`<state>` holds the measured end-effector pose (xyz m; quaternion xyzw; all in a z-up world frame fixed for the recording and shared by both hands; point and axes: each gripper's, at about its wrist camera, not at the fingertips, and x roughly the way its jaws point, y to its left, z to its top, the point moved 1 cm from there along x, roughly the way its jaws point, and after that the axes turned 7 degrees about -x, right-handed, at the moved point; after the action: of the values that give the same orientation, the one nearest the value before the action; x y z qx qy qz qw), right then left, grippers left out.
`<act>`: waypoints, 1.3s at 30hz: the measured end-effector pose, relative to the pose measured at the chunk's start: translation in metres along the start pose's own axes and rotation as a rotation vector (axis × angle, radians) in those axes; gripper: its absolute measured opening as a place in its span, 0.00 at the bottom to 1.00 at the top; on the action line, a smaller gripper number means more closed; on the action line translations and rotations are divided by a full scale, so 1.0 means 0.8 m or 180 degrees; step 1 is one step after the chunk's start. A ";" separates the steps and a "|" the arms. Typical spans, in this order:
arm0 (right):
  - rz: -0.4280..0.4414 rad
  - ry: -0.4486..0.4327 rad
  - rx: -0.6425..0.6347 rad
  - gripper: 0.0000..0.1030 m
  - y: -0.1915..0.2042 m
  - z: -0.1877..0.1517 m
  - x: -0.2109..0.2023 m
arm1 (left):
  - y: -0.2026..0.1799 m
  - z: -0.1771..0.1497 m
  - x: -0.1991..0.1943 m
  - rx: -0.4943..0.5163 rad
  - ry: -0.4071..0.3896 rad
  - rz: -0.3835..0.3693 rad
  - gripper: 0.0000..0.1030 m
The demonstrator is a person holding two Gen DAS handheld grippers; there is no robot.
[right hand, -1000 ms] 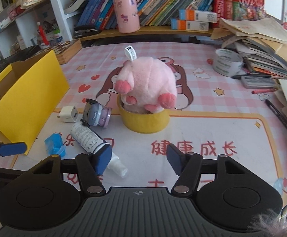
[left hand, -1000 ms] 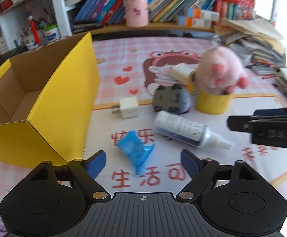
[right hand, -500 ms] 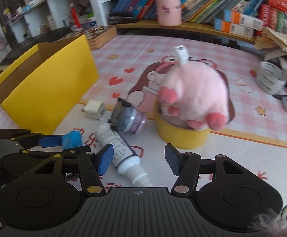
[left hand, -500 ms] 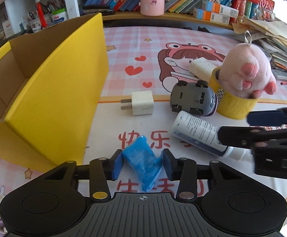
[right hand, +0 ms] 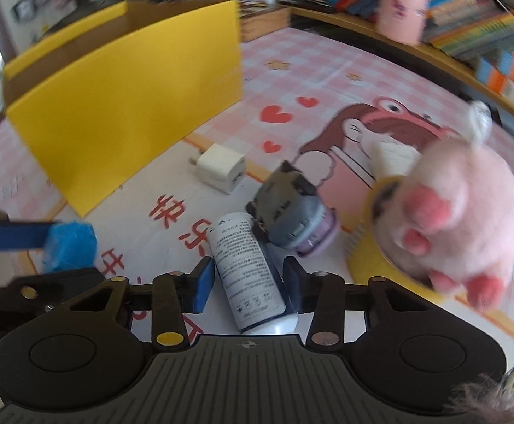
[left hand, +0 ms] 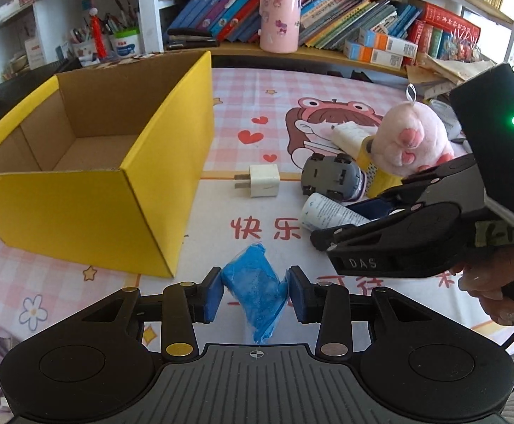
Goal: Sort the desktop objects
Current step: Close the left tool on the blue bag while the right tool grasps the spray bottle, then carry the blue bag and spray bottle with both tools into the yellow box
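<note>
Our left gripper (left hand: pixel 253 291) is pinched on the blue packet (left hand: pixel 255 284), the yellow box (left hand: pixel 91 190) just up-left, while our right gripper (right hand: pixel 244 282), closing, straddles the white bottle (right hand: pixel 246 265) lying lengthwise along the fingers, though blur hides whether the pads bite.

box (left hand: pixel 165 190): yellow matt card outside, raw brown corrugated inside | blue packet (left hand: pixel 255 282): crinkled, slightly glossy plastic film | bottle (right hand: pixel 248 272): smooth white plastic, printed label | pig toy (left hand: pixel 410 137): pink fuzzy plush | charger (left hand: pixel 263 185): smooth white plastic | table cover (left hand: pixel 250 106): printed, smooth, faint sheen
</note>
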<state>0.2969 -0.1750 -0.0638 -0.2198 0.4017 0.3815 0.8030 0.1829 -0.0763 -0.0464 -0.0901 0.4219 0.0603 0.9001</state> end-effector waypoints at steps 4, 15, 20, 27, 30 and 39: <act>0.0045 0.0015 -0.0162 0.29 0.013 -0.006 -0.005 | 0.004 -0.004 -0.005 -0.0066 0.0004 -0.0005 0.37; 0.0046 0.0016 -0.0120 0.29 0.023 -0.008 -0.003 | 0.003 -0.014 -0.013 -0.0083 0.0031 -0.0057 0.37; 0.0154 0.0030 -0.0004 0.29 0.018 -0.007 -0.008 | 0.002 -0.012 -0.019 -0.0076 -0.0022 -0.0059 0.37; 0.0101 -0.0142 0.0173 0.29 0.023 -0.006 -0.036 | 0.000 -0.012 -0.027 0.0067 -0.0094 -0.0180 0.37; 0.0056 -0.0193 0.0250 0.29 0.028 -0.008 -0.048 | 0.002 -0.012 -0.035 0.0160 -0.0155 -0.0259 0.37; -0.0115 -0.0393 0.0665 0.29 0.056 -0.011 -0.087 | 0.034 -0.009 -0.067 0.0386 -0.0337 -0.0473 0.37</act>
<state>0.2303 -0.1840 -0.0142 -0.1182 0.3851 0.3359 0.8514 0.1379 -0.0529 -0.0126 -0.0633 0.3687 -0.0276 0.9270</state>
